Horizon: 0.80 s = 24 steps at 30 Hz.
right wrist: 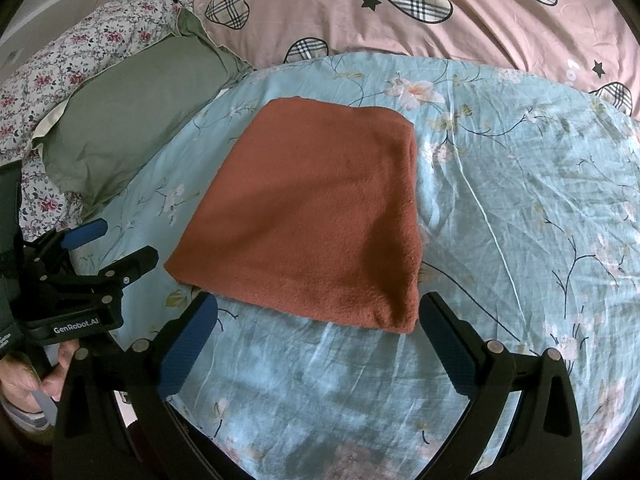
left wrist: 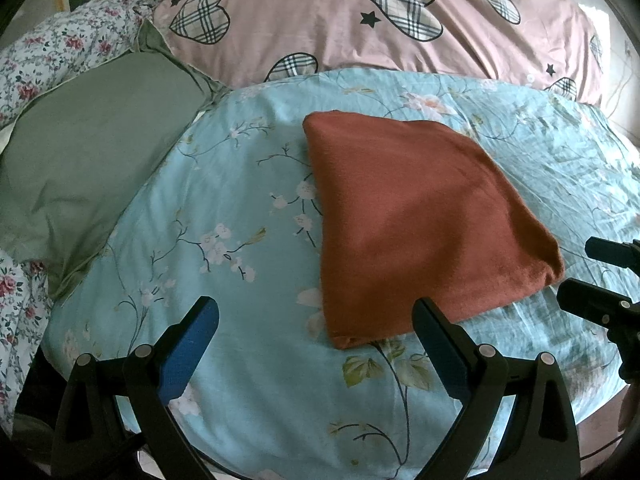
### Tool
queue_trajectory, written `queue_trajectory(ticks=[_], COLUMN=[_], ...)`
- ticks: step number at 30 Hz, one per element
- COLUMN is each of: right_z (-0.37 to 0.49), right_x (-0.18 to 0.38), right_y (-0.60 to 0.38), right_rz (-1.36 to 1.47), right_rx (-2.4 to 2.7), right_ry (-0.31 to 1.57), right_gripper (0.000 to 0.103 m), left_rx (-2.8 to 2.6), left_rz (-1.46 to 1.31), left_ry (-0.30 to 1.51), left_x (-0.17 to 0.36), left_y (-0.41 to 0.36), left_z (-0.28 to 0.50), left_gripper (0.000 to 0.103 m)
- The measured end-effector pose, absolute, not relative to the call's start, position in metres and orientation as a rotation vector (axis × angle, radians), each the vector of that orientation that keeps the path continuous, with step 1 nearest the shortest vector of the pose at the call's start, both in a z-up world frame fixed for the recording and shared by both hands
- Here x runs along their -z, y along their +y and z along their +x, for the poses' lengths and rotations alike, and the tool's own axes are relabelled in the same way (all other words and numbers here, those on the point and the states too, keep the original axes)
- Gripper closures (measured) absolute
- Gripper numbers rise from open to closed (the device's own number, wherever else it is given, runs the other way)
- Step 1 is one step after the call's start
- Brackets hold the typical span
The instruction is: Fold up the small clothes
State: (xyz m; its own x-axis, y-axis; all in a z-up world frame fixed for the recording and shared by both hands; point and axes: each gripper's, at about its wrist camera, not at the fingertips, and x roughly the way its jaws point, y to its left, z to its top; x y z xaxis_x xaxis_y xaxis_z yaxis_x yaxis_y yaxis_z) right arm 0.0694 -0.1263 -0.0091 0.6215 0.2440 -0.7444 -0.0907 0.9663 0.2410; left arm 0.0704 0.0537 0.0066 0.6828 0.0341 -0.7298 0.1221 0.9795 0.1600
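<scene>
A rust-red cloth point(left wrist: 420, 224) lies folded into a neat flat rectangle on the light blue floral bed cover point(left wrist: 240, 240). It also shows in the right wrist view point(right wrist: 312, 220). My left gripper point(left wrist: 316, 320) is open and empty, just short of the cloth's near left corner. My right gripper point(right wrist: 318, 314) is open and empty, its jaws standing at the cloth's near edge without holding it. The right gripper also shows at the right edge of the left wrist view point(left wrist: 600, 276), and the left gripper at the left of the right wrist view point(right wrist: 116, 244).
A green pillow point(left wrist: 92, 152) lies left of the blue cover. A pink quilt with plaid hearts point(left wrist: 340, 24) lies behind it. A floral quilt point(left wrist: 60, 52) is bunched at the far left. A hand point(right wrist: 36, 376) holds the left gripper's handle.
</scene>
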Motion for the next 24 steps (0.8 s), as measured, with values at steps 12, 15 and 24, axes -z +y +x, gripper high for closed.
queue_trajectory(ticks=[12, 15, 24], right_z=[0.0698, 0.0687, 0.0695], right_x=[0.0093, 0.009, 0.0084], right_y=[-0.1262, -0.1246, -0.1258], right_rz=[0.187, 0.187, 0.192], right_rx=[-0.195, -0.194, -0.193], right_ry=[0.88, 0.877, 0.876], right_gripper=[0.002, 0.002, 0.002], left_rx=[0.053, 0.055, 0.059], left_rz=[0.201, 0.202, 0.204], left_ry=[0.818, 0.818, 0.819], left_x=[-0.0059, -0.0055, -0.0048], left_y=[0.0505, 0.0499, 0.0486], left_z=[0.0688, 0.0687, 0.0691], left_gripper=[0.005, 0.005, 0.005])
